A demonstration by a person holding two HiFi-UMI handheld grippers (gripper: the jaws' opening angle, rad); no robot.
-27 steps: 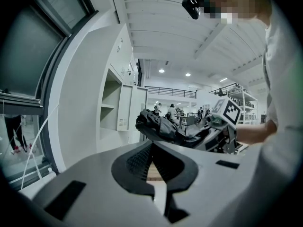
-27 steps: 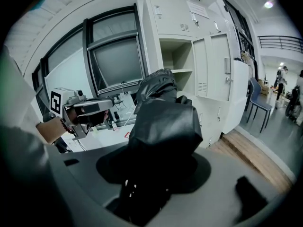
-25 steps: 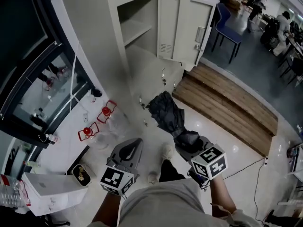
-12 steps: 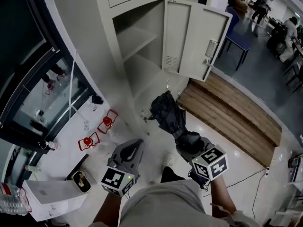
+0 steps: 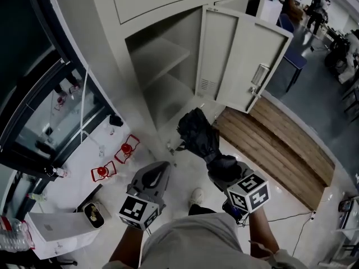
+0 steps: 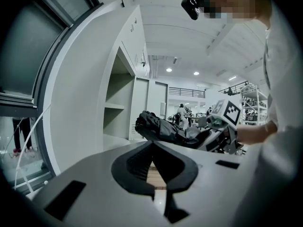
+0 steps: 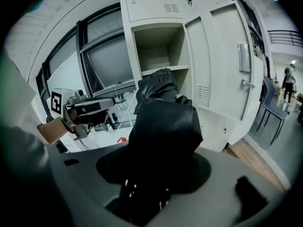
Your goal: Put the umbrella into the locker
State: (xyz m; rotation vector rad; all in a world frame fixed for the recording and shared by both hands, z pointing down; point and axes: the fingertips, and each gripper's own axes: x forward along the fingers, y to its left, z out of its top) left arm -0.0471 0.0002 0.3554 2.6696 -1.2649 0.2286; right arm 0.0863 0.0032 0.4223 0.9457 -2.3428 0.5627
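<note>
Near the open grey metal locker (image 5: pixel 188 49), right gripper (image 5: pixel 222 168) clamped on a folded black umbrella (image 5: pixel 197 132), crinkly cloth held above the shiny floor (image 5: pixel 184 171), left gripper (image 5: pixel 155 177) jaws pressed together, empty.

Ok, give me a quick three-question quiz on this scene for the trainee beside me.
1. Which gripper holds the umbrella? A left, B right, C both.
2. True or false: the locker door stands open.
3. Fill in: between the left gripper jaws there is ____.

Key: 1 B, the right gripper. 2 true. 3 nothing.
</note>
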